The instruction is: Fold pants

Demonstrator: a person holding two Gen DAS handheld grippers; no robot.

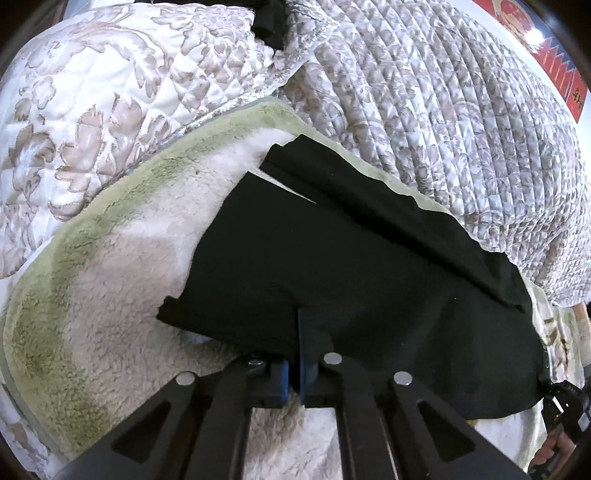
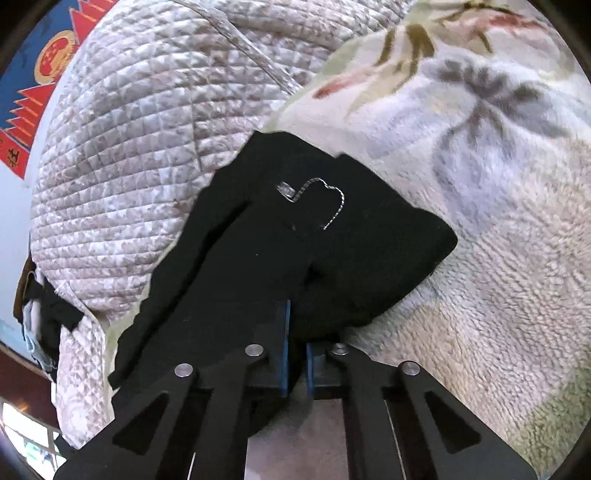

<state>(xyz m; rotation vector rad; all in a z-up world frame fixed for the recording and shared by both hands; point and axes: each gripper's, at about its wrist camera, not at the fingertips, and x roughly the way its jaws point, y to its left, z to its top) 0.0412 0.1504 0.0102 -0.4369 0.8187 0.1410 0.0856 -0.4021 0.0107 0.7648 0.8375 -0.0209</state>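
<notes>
Black pants (image 1: 332,266) lie partly folded on a cream and green fleece blanket (image 1: 110,295). My left gripper (image 1: 295,354) is shut on their near edge, and the cloth drapes over its blue pads (image 1: 304,343). In the right wrist view the pants (image 2: 258,277) show a silver heart outline (image 2: 325,199). There my right gripper (image 2: 297,347) is shut on a bunched fold of the black cloth. At the pants' far right edge in the left wrist view, the right gripper's body (image 1: 561,402) shows with a hand below it.
A quilted floral bedspread (image 1: 443,110) is heaped behind the pants, with a quilted pillow (image 1: 92,92) to the left. Another dark garment (image 1: 269,18) lies at the back. A red and blue hanging (image 2: 33,92) is on the wall. Dark clothes (image 2: 48,325) hang at the left.
</notes>
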